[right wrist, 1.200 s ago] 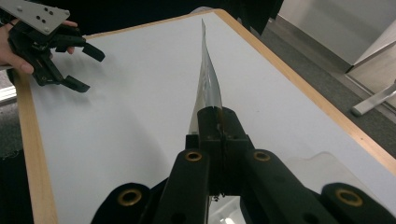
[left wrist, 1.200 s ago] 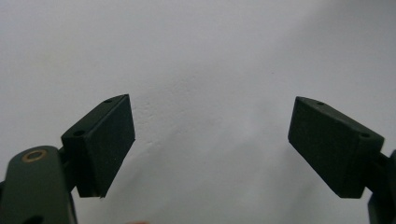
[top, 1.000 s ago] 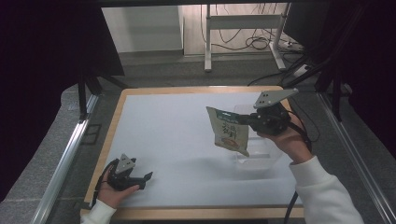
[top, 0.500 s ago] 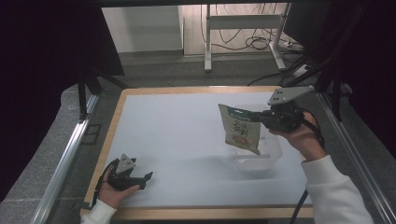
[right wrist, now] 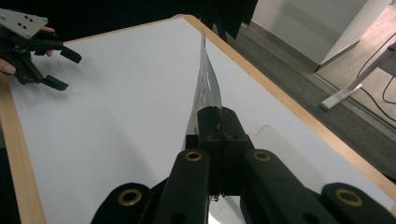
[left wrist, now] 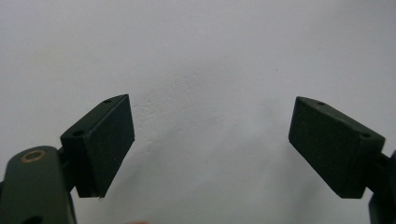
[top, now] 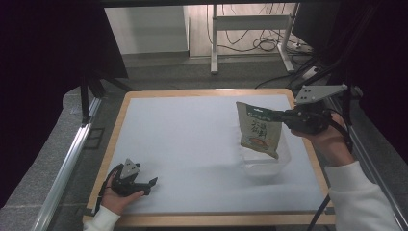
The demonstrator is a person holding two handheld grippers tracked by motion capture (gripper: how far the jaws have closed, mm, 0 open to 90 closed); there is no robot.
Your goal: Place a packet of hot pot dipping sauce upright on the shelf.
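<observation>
My right gripper [top: 283, 115] is shut on the top edge of a beige snack pouch [top: 259, 131] with a dark green band, which hangs above a clear plastic tub [top: 264, 163] at the table's right side. In the right gripper view the pouch [right wrist: 205, 88] shows edge-on, pinched between the jaws, with the tub [right wrist: 280, 154] just beyond. My left gripper [top: 150, 185] rests open on the white table near the front left corner. The left gripper [left wrist: 210, 140] view has its two pads wide apart over bare white surface, nothing between them.
The white table top [top: 183, 134] has a wooden rim [top: 108, 144]. Beyond the far edge are metal desk legs [top: 214, 43] and cables on the floor. A grey metal rail [top: 62, 168] runs along the table's left side.
The right hand has carried the pouch to the right and slightly up, from left of the tub to over it. The left hand has stayed put.
</observation>
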